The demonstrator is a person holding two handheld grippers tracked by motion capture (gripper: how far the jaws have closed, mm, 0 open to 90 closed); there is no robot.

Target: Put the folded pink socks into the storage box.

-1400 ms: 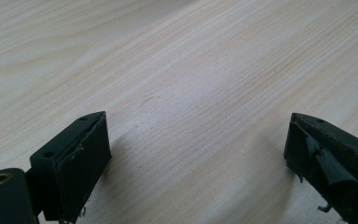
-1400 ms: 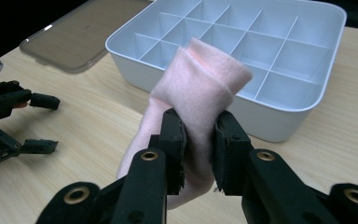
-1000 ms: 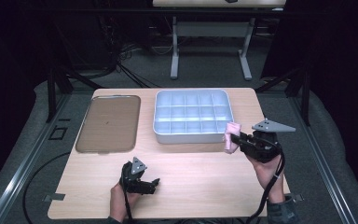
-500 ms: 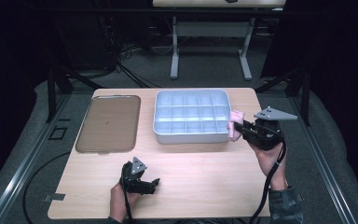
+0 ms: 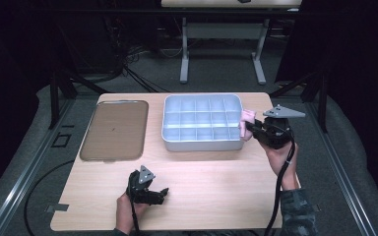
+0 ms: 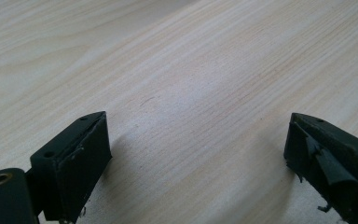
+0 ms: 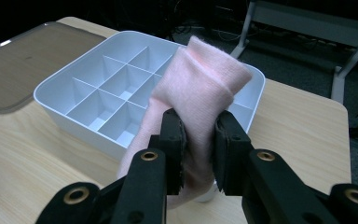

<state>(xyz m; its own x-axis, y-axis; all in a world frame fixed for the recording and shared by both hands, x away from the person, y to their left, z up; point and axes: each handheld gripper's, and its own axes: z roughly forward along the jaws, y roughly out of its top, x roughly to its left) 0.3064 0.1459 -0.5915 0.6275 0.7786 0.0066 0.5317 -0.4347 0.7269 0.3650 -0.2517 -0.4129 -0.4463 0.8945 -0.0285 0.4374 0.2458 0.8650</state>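
From the high view, the right claw (image 5: 254, 130) sits at the right-hand end of the white divided tray (image 5: 202, 143), squeezing a rolled pink sock (image 5: 246, 123) that overlaps the tray's right rim. Every compartment I can make out in the tray looks bare, so I judge the sorting has hardly begun: the sock is picked up and brought to the tray, but not yet lowered into any cell. A brown lid (image 5: 114, 129) lies flat on the table (image 5: 216, 187) to the left of the tray, apart from it, so the tray is already uncovered. The left claw (image 5: 160, 195) rests low near the front edge of the table, well away from the tray.

In the left gripper view, the left claw (image 6: 196, 154) stands wide, with only bare wood grain between its jaws. It holds nothing and plays no part in the work at this point.

In the right gripper view, the right claw (image 7: 199, 154) is narrowed onto the middle of the pink sock (image 7: 200, 88), both pads pressing into the soft fabric, which bulges above and hangs below the jaws. The white divided tray (image 7: 74, 112) lies just beyond and beneath the sock, its near cells open and empty.

What remains, as I read it: carry the sock over a chosen compartment, lower it in, and let go. Whether the lid goes back on afterwards I cannot tell.
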